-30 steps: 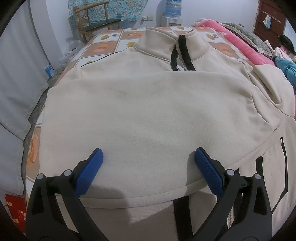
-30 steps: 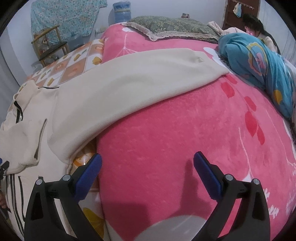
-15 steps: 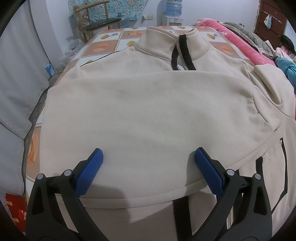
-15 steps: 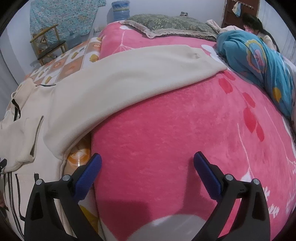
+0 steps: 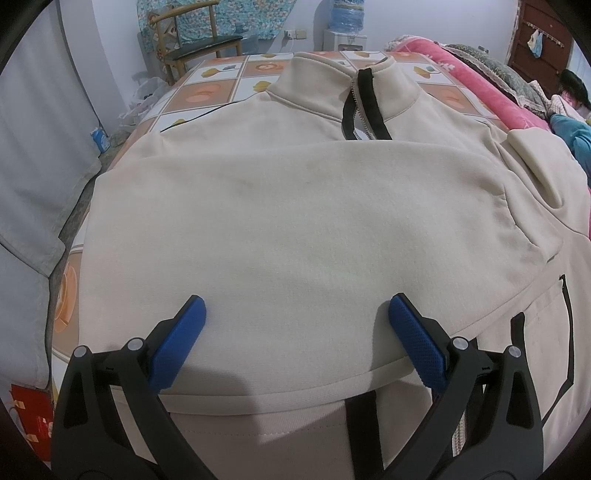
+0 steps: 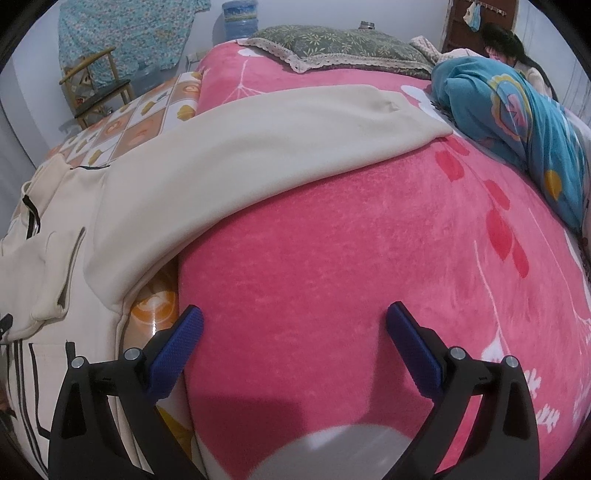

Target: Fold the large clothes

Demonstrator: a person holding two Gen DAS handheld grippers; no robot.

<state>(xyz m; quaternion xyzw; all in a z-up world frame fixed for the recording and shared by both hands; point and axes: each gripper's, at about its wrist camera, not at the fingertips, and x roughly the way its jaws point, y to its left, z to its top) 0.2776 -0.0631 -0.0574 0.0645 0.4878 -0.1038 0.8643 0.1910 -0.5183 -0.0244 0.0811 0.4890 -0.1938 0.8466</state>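
Two grippers hang over the bed, each with its blue-padded jaws spread wide and nothing between them. The left gripper (image 5: 295, 317) hovers above the cream zip-up fleece jacket (image 5: 295, 221), which lies flat on the orange-and-white checked bed sheet (image 5: 207, 85). The jacket's long axis runs away from the left camera, with the stand-up collar and black-edged zipper (image 5: 360, 107) at the far end and the hem nearest the gripper. One sleeve is folded across the chest, its cuff lying towards the right side.

The right gripper (image 6: 295, 325) hovers above the pink plush blanket (image 6: 351, 258). The jacket's other sleeve (image 6: 258, 147) stretches out over this blanket, pointing away from the body towards a blue patterned quilt (image 6: 517, 122), with the cuff just beside it. A green floral pillow with lace trim (image 6: 332, 44) sits at the far end of the blanket. Beyond the bed stand a wooden chair (image 5: 192, 40) draped with patterned cloth and a blue water bottle (image 6: 240, 18). A dark-haired person (image 6: 506, 44) lies behind the quilt.
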